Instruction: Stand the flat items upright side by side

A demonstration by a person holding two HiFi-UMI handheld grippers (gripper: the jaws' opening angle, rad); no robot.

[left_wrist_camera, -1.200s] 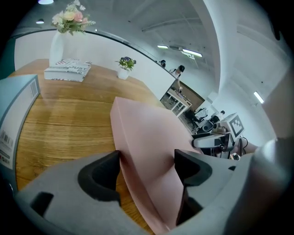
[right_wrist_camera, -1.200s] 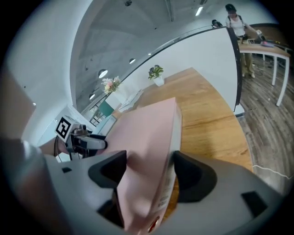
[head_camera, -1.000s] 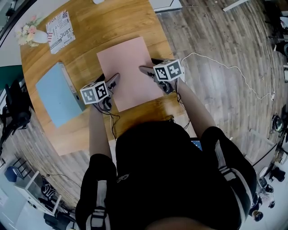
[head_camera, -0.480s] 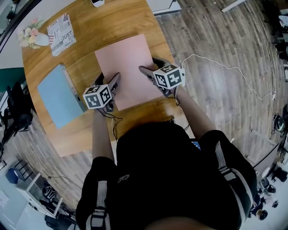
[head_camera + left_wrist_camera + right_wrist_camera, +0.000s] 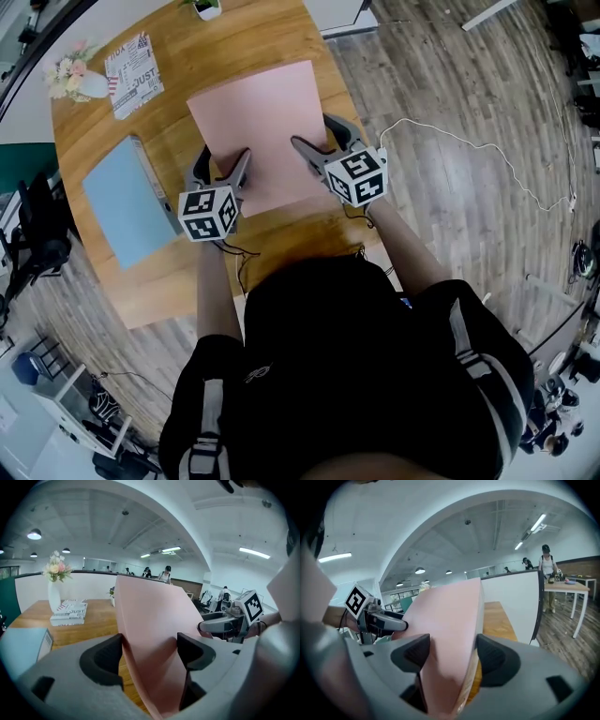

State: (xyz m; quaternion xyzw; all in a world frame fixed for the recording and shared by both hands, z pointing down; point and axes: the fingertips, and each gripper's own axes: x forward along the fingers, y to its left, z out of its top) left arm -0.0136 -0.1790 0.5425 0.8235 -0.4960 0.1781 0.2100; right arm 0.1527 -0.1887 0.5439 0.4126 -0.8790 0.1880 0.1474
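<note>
A pink flat binder [image 5: 253, 122] is held between both grippers above the wooden table [image 5: 281, 234], tilted up off it. My left gripper [image 5: 220, 159] is shut on its near left edge; the pink cover [image 5: 154, 634] fills the gap between the pads. My right gripper [image 5: 319, 136] is shut on its near right edge, and in the right gripper view the pink binder [image 5: 450, 620] sits between the pads with its page edge showing. A light blue flat binder [image 5: 122, 202] lies flat on the table to the left, also seen as the blue binder [image 5: 23, 644] at the left gripper view's edge.
A vase of flowers [image 5: 70, 80] and a printed booklet [image 5: 136, 61] sit at the table's far left corner. A small potted plant [image 5: 206, 7] stands at the far edge. A white cable [image 5: 469, 141] runs over the floor on the right. A white partition [image 5: 511, 606] borders the table.
Both grippers have lifted the pink binder, which has risen off the table and looks larger. The blue binder has not moved.
</note>
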